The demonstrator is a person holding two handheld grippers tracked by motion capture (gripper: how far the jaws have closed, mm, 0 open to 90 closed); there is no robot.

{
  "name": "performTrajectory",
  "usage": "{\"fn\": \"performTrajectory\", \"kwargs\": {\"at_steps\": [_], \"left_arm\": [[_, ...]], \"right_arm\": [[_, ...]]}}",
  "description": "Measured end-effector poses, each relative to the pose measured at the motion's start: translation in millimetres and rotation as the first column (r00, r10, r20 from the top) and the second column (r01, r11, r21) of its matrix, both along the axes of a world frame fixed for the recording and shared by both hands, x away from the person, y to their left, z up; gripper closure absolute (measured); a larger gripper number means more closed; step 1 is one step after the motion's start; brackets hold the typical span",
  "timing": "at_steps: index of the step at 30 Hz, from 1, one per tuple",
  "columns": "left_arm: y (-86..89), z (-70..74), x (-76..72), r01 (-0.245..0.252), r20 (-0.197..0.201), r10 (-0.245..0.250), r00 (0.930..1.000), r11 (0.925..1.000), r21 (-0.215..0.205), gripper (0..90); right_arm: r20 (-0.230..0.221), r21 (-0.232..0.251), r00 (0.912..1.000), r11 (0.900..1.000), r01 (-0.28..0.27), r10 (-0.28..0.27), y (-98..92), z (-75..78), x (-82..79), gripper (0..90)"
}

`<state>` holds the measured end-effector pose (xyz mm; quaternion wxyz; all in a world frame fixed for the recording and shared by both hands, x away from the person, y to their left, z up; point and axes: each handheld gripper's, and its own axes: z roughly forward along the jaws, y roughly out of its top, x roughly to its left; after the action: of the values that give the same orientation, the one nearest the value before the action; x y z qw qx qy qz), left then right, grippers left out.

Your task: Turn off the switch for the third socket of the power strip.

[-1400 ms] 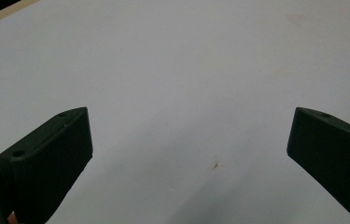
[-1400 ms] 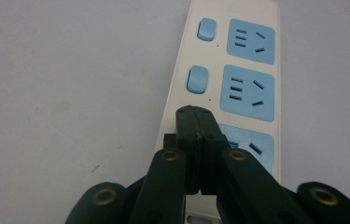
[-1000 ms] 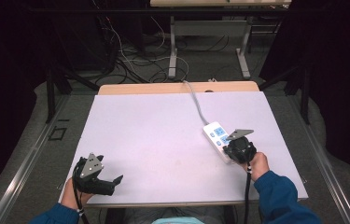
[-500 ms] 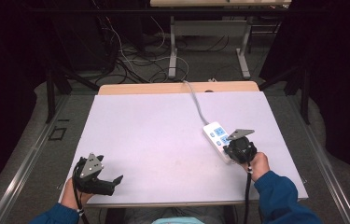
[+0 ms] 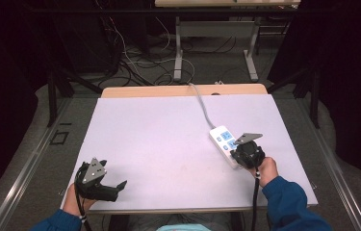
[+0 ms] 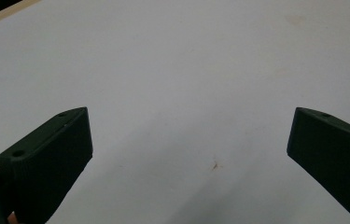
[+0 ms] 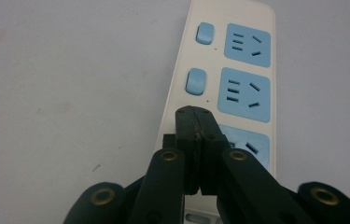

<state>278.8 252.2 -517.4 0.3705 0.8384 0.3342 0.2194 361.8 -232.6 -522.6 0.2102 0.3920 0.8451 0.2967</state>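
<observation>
Three views, high one first: your right gripper (image 5: 243, 150) sits over the near end of the white power strip (image 5: 222, 138), which lies on the right half of the table (image 5: 168, 139) with its grey cord (image 5: 201, 107) running off the far edge; your left gripper (image 5: 102, 182) rests at the near left corner, well apart from the strip. Nothing has shifted across the last second, both hands parked where they were, so I judge you're mid-press on a switch, not travelling. Left gripper view: jaws spread wide, bare tabletop between them, holding nothing. Right gripper view: jaws pressed together with nothing between, their joined tip down over the strip's near third, just below the second blue switch (image 7: 196, 80) and beside the nearest socket (image 7: 247, 148); whether the tip touches a third switch is hidden under it
</observation>
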Motion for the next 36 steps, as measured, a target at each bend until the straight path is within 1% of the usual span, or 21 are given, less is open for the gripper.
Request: {"fn": "performTrajectory", "kwargs": {"at_steps": [4, 6, 9, 10, 12, 14, 16, 17, 18, 19, 20, 21, 22, 23, 25, 26, 28, 32, 33, 34, 36], "left_arm": [[0.0, 0.0, 0.1, 0.001, 0.0, -0.001, 1.0, 1.0, -0.001, 0.2], [0.2, 0.0, 0.0, -0.002, -0.001, 0.002, 1.0, 1.0, -0.004, 0.2], [0.4, 0.0, -0.2, -0.002, -0.002, 0.002, 1.0, 1.0, -0.005, 0.2], [0.4, 0.1, -0.3, -0.002, -0.001, 0.002, 1.0, 1.0, -0.004, 0.2], [0.3, -0.2, -0.4, -0.002, 0.002, 0.002, 1.0, 1.0, -0.004, 0.2], [0.6, 0.3, -0.7, -0.002, 0.0, 0.002, 1.0, 1.0, 0.0, 0.2], [0.4, 0.5, -0.7, -0.002, 0.001, 0.002, 1.0, 1.0, -0.001, 0.2], [0.3, 0.1, -0.4, -0.002, 0.001, 0.002, 1.0, 1.0, -0.001, 0.2], [0.4, 0.0, -0.1, -0.002, 0.004, 0.002, 1.0, 1.0, 0.0, 0.2], [0.3, -0.1, -0.5, -0.004, 0.0, 0.004, 1.0, 1.0, -0.004, 0.2], [0.2, -0.1, -0.5, -0.005, 0.005, 0.005, 1.0, 1.0, -0.005, 0.2], [0.2, -0.1, -0.5, -0.006, 0.004, 0.006, 1.0, 1.0, -0.006, 0.2], [0.3, 0.0, -0.5, -0.005, -0.001, 0.005, 1.0, 1.0, -0.001, 0.2], [0.4, 0.0, -0.5, -0.005, -0.001, 0.005, 1.0, 1.0, -0.001, 0.2], [0.3, -0.1, -0.3, -0.005, 0.005, 0.005, 1.0, 1.0, -0.004, 0.2], [0.4, 0.1, -0.5, -0.005, -0.001, 0.005, 1.0, 1.0, -0.001, 0.2], [0.4, -0.1, -0.4, -0.005, 0.005, 0.005, 1.0, 1.0, -0.004, 0.2], [0.6, 0.2, -0.4, -0.006, 0.001, 0.006, 1.0, 1.0, -0.001, 0.2], [0.5, 0.1, -0.4, -0.005, 0.001, 0.005, 1.0, 1.0, -0.002, 0.2], [0.4, 0.1, -0.5, -0.006, 0.0, 0.006, 1.0, 1.0, -0.001, 0.2], [0.2, -0.2, -0.6, -0.006, 0.005, 0.006, 1.0, 1.0, -0.005, 0.2]], "right_arm": [[0.005, 0.001, 0.9999, 1.0, 0.009, -0.009, 0.1, 0.0, -0.3, 88.5], [-0.004, 0.014, 0.9999, 1.0, 0.009, -0.009, -0.2, 0.2, -0.1, 86.0], [-0.002, 0.019, 1.0, 1.0, 0.0, 0.0, -0.1, 1.2, -0.5, 79.9], [0.004, 0.026, 0.9999, 1.0, -0.014, 0.013, -0.8, 2.5, -1.0, 77.3], [0.012, 0.03, 0.9999, 1.0, -0.003, 0.003, 0.3, 4.8, -2.2, 68.4], [0.008, 0.061, 0.9998, 0.998, -0.018, 0.017, -0.3, 7.1, -2.6, 57.7], [0.013, 0.066, 0.9997, 0.998, -0.019, 0.018, -1.6, 9.1, -3.3, 49.5], [0.004, 0.078, 0.9997, 0.997, -0.023, 0.023, -1.6, 9.6, -3.8, 43.4], [0.008, 0.078, 0.9999, 0.997, -0.015, 0.014, -1.6, 10.1, -4.4, 35.8], [0.014, 0.073, 0.9995, 0.997, -0.03, 0.029, -2.7, 11.0, -4.4, 34.0], [0.014, 0.086, 0.9994, 0.996, -0.032, 0.031, -2.6, 11.7, -5.8, 30.0], [0.026, 0.092, 0.9988, 0.995, -0.044, 0.041, -3.3, 13.2, -6.8, 23.3], [0.02, 0.091, 0.9986, 0.995, -0.05, 0.048, -3.5, 14.7, -7.6, 19.1], [0.036, 0.094, 0.9981, 0.994, -0.054, 0.051, -3.7, 15.8, -8.5, 16.9], [0.046, 0.101, 0.9971, 0.993, -0.064, 0.06, -4.7, 18.1, -10.2, 14.5], [0.051, 0.11, 0.9963, 0.991, -0.075, 0.07, -4.9, 19.0, -10.6, 12.9], [0.056, 0.118, 0.9961, 0.99, -0.074, 0.068, -5.4, 20.9, -11.9, 8.6], [0.068, 0.115, 0.9948, 0.99, -0.083, 0.076, -7.9, 25.6, -14.4, 3.2], [0.076, 0.124, 0.9942, 0.989, -0.085, 0.076, -7.8, 25.8, -14.9, 2.3], [0.08, 0.116, 0.9937, 0.989, -0.087, 0.078, -8.8, 27.1, -15.5, 1.6], [0.086, 0.121, 0.9932, 0.989, -0.089, 0.078, -10.0, 27.9, -16.2, 0.0]]}}
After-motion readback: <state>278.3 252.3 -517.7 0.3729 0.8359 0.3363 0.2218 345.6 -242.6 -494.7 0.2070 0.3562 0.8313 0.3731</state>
